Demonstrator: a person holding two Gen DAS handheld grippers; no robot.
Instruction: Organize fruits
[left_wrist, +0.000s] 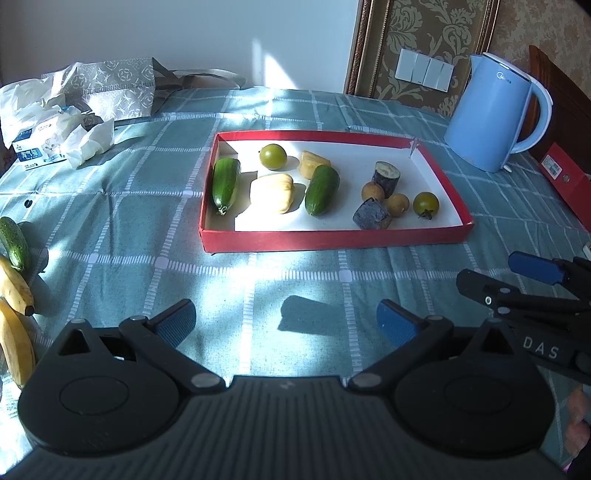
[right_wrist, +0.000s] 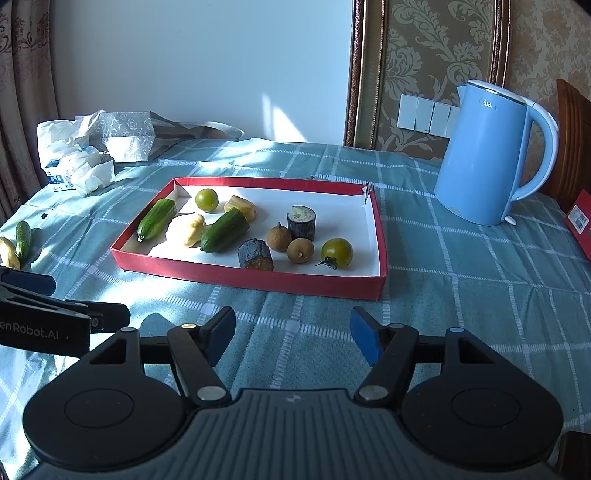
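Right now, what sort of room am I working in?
Probably a home dining or living room: a table under a teal checked tablecloth, a light blue electric kettle by a bank of white wall switches, and ornate gold damask wallpaper.

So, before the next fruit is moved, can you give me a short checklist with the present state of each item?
1. Left gripper jaws open and empty: ok.
2. Right gripper jaws open and empty: ok.
3. Red tray flat on the tablecloth, free floor space at its far right: ok.
4. Fruits still outside the tray: not ok; bananas and a small cucumber lie at the left edge.
5. Blue kettle apart from the tray: ok.
6. Whether more fruit lies out of view: cannot tell.
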